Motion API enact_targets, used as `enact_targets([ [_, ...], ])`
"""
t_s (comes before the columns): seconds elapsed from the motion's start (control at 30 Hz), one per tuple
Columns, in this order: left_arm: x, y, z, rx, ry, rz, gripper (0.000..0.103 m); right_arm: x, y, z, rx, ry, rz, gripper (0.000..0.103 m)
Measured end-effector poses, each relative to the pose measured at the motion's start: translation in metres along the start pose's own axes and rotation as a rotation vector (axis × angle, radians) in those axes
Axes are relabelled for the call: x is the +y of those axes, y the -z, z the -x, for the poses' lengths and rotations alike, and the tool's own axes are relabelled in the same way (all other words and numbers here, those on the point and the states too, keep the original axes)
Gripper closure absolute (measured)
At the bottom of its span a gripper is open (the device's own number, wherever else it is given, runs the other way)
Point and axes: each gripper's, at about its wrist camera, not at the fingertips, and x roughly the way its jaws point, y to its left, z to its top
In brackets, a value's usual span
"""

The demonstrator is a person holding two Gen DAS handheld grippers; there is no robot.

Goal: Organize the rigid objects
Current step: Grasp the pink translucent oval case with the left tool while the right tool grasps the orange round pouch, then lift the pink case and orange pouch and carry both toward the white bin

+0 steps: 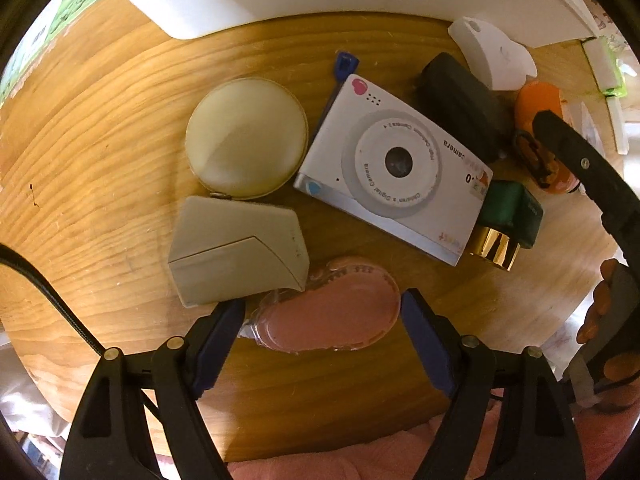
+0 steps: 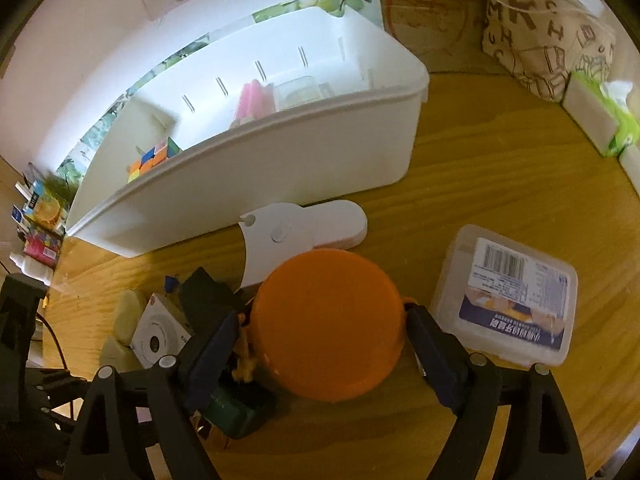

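Wooden table (image 2: 500,168) with white bin (image 2: 280,160), cluttered small objects.

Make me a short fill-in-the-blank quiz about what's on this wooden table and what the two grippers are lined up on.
1. The left gripper has its open jaws on either side of a flat ____ item.
2. The round object between the right gripper's fingers is coloured ____.
3. The toy camera lies with its lens facing ____.
4. The puzzle cube sits inside the white ____.

Missing words: pink; orange; up; bin
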Motion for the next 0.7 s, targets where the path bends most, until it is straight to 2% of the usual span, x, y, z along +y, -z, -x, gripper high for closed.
enact_targets([
  [0.17,-0.011,-0.008,-0.001,0.023,-0.033,-0.011,0.023,-0.001,0.0,-0.002,-0.002,0.002,-0.004,0.015],
  [0.47,-0.024,-0.01,-0.005,0.037,-0.027,0.002,0.024,0.003,-0.003,-0.005,-0.006,0.034,-0.014,0.015],
  [0.7,-0.02,-0.002,-0.008,0.038,-0.029,0.0,0.024,0.001,-0.004,-0.003,-0.019,0.113,-0.052,0.015],
])
